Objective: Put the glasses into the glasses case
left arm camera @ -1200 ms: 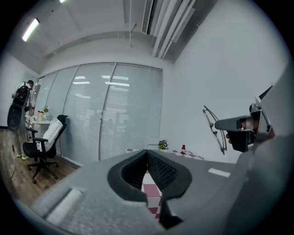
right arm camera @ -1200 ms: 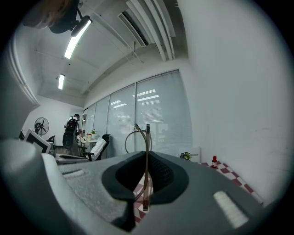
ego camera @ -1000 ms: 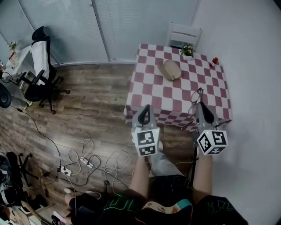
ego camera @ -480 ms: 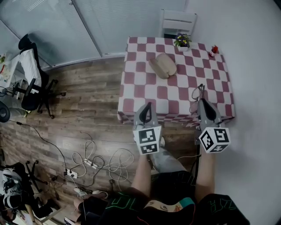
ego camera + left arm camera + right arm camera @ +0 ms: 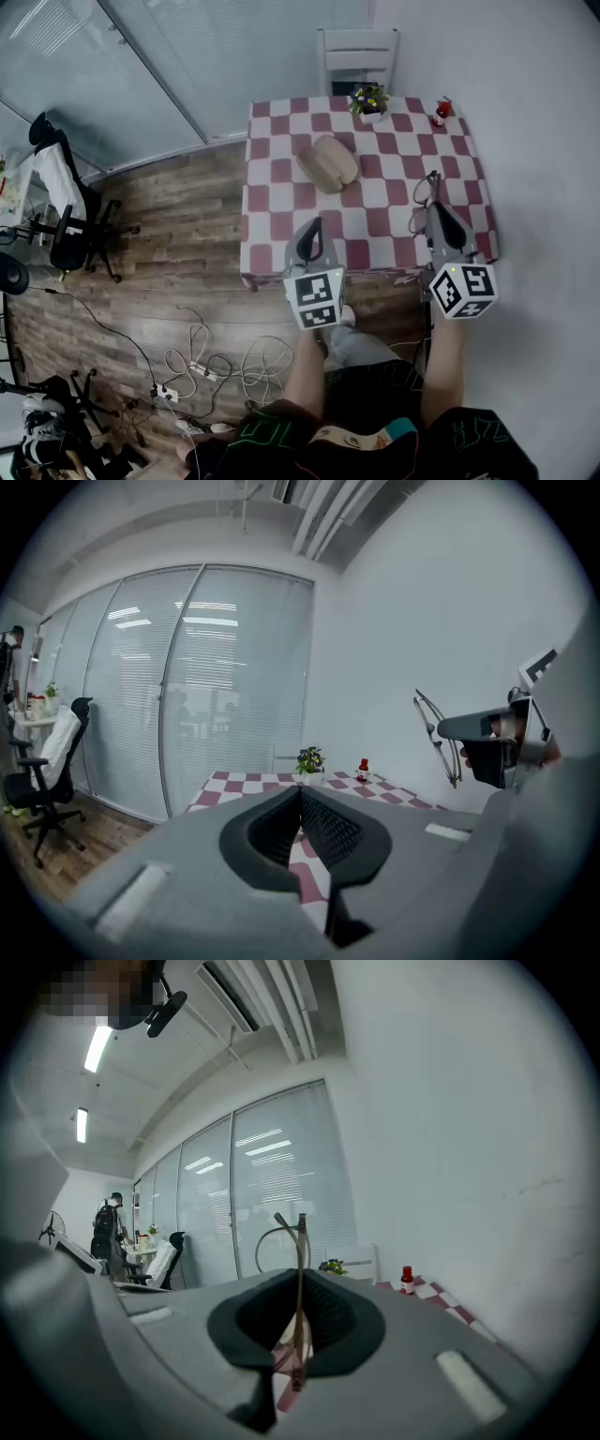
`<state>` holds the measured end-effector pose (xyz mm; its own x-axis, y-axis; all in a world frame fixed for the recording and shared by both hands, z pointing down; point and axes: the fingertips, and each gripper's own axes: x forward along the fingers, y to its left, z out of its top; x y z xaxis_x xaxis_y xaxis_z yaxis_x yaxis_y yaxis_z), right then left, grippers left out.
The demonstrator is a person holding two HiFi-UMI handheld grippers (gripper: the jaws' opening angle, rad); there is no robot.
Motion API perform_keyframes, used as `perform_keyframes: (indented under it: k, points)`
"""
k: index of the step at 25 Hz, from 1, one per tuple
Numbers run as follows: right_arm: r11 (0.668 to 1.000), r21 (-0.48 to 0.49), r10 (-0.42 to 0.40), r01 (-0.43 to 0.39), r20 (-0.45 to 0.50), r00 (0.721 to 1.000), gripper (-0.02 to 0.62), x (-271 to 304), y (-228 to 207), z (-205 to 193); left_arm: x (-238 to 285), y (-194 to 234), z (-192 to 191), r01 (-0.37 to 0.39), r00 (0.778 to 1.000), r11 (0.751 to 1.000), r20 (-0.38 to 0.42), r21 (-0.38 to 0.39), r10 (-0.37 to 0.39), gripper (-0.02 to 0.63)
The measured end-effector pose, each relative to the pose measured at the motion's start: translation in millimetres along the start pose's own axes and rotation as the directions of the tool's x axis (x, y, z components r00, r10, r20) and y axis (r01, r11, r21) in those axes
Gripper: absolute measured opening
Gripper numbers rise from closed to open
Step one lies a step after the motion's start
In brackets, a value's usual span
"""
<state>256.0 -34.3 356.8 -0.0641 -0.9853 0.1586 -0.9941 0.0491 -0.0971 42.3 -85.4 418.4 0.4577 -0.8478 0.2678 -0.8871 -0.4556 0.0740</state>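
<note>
A: Start at the left. What's there?
B: Black office chair (image 5: pixel 67 217) on the wood floor, well apart from the checked table (image 5: pixel 281 199).
A: Left tongs?
B: Left tongs (image 5: pixel 300 794) hang over the table's near edge. Pads pressed together, nothing between them.
A: The container?
B: Glasses case (image 5: pixel 328 161), tan, lying on the table past the left tongs, toward the middle. It looks closed, and I cannot tell what it holds.
A: Any other container?
B: Small pot (image 5: pixel 371 116) at the far edge, a flowering plant (image 5: pixel 367 97) standing in it. A white chair (image 5: pixel 357 58) stands behind it against the wall.
A: And the glasses?
B: Glasses (image 5: pixel 300 1241) are off the table, in the right tongs (image 5: pixel 298 1279). The tongs are clamped narrow on one temple arm, and the frame stands up beyond the tips with a lens loop curving to the left. They sit over the table's right side, well apart from the case.
A: Farthest right?
B: Red bottle (image 5: pixel 438 113) upright near the far right corner, by the wall.
</note>
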Motion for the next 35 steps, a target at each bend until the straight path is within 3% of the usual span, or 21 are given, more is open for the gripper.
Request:
perform_keyframes:
  k: [12, 24, 35]
  points:
    - [0.996, 0.045, 0.072, -0.074, 0.049, 0.996, 0.018, 44, -7, 17, 20, 16, 26, -0.076, 0.997, 0.996, 0.012, 0.05, 0.075, 0.008]
    - [0.991, 0.075, 0.105, -0.112, 0.09, 0.99, 0.018, 50, -10, 25, 24, 9, 52, -0.07, 0.997, 0.99, 0.044, 0.124, 0.065, 0.008]
    - [0.992, 0.078, 0.086, -0.095, 0.107, 0.991, 0.019, 51, -25, 34, 40, 2, 60, -0.042, 0.998, 0.992, 0.051, 0.117, 0.037, 0.008]
